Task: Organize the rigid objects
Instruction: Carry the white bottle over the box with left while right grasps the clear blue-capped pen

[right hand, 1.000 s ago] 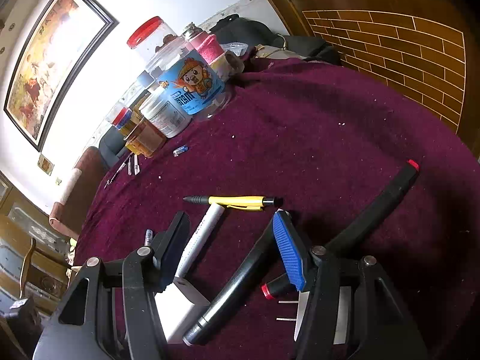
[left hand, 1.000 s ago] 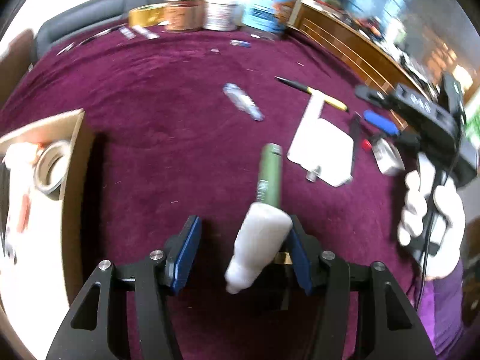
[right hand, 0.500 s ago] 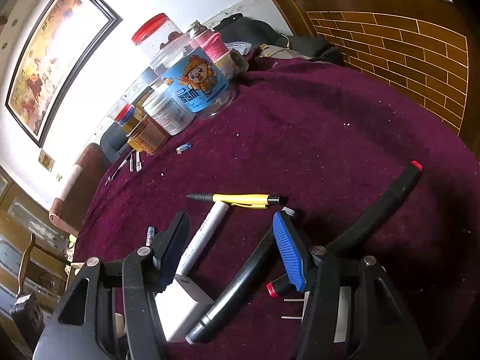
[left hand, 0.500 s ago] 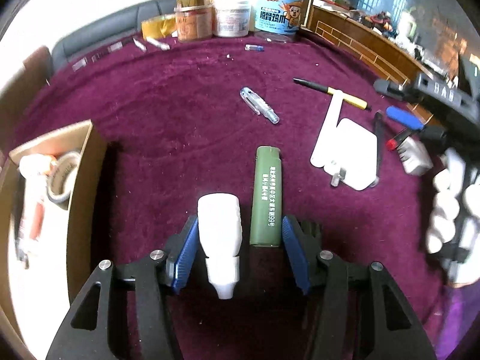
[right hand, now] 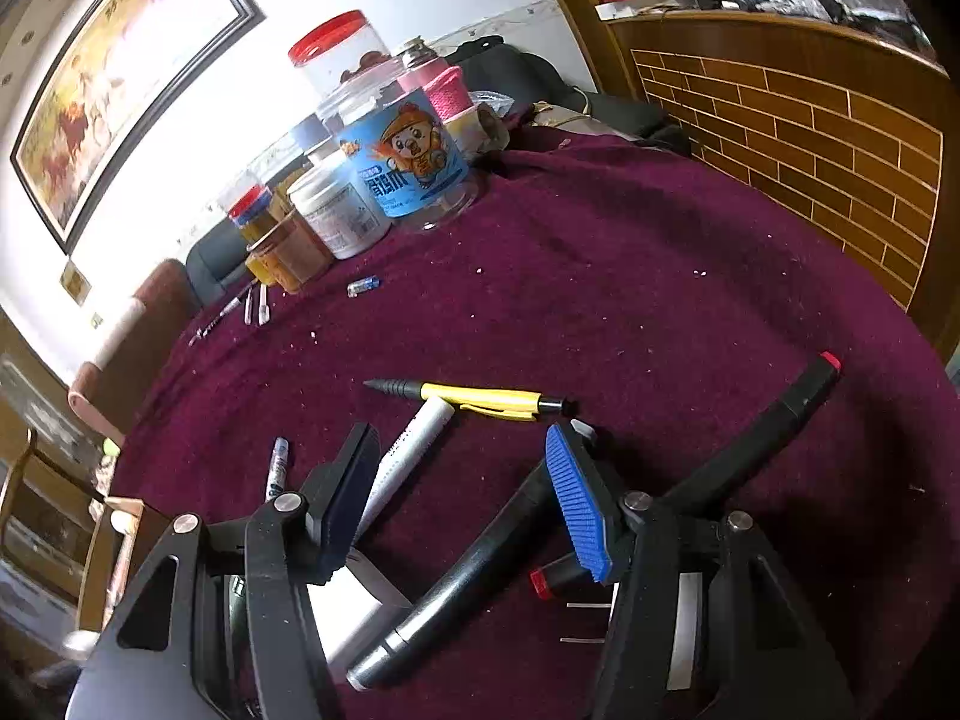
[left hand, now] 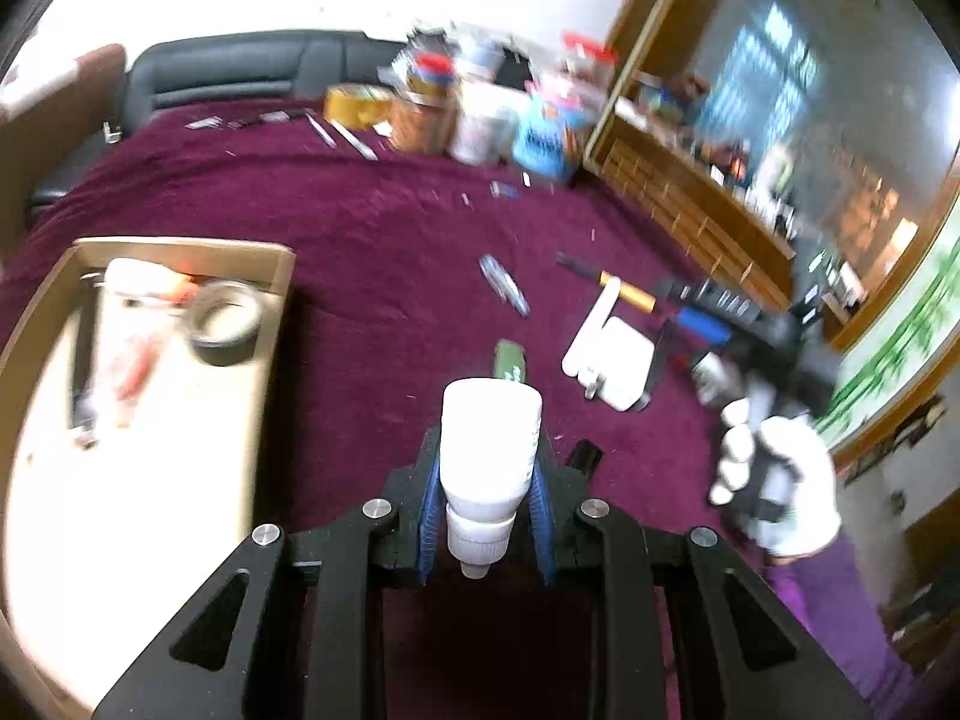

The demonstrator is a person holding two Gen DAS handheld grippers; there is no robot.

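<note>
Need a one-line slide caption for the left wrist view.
Left gripper clamps a white bottle above the maroon cloth, cardboard box to its left.

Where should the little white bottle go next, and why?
Probably a short swing to the left, toward the cardboard box. The left gripper has its jaws shut on the white bottle, lifted above the purple cloth, and the box already holds a tape roll and other bits. The right gripper is open over the pens, holding nothing.
</note>
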